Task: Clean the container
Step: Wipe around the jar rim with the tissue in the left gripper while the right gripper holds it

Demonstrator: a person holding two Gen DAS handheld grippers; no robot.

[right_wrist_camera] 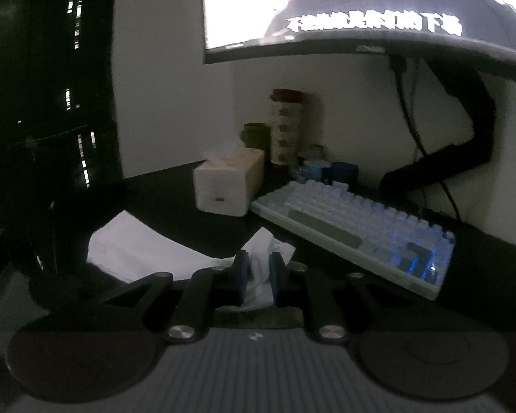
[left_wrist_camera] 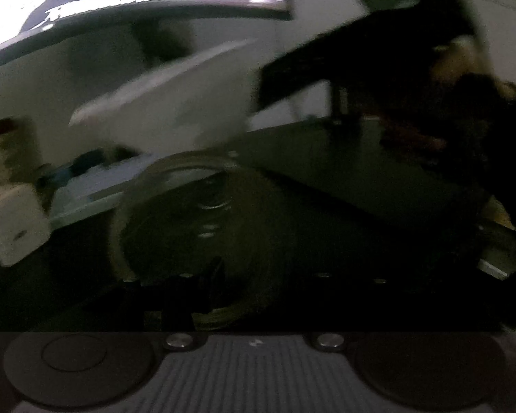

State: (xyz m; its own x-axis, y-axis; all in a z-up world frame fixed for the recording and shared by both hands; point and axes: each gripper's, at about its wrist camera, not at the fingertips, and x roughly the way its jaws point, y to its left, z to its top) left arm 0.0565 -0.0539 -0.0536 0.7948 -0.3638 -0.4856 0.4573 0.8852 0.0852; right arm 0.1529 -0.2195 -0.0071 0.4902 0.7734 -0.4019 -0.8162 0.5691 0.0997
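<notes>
In the left wrist view a clear glass container (left_wrist_camera: 189,227) fills the dark middle, its round rim facing me, held close at my left gripper (left_wrist_camera: 206,285); the fingers are too dark to read clearly. The right gripper's black body (left_wrist_camera: 361,79) hangs above it with a white tissue (left_wrist_camera: 175,103) trailing from it. In the right wrist view my right gripper (right_wrist_camera: 258,275) is shut on the white tissue (right_wrist_camera: 258,268), pinched between blue pads (right_wrist_camera: 241,275). The view is dim and blurred.
A black desk (right_wrist_camera: 161,196) carries a tissue box (right_wrist_camera: 227,186), a backlit keyboard (right_wrist_camera: 361,230), a patterned cup (right_wrist_camera: 287,127), small jars (right_wrist_camera: 326,168) and a white paper sheet (right_wrist_camera: 137,244). A lit monitor (right_wrist_camera: 361,7) on a black arm (right_wrist_camera: 464,137) hangs above.
</notes>
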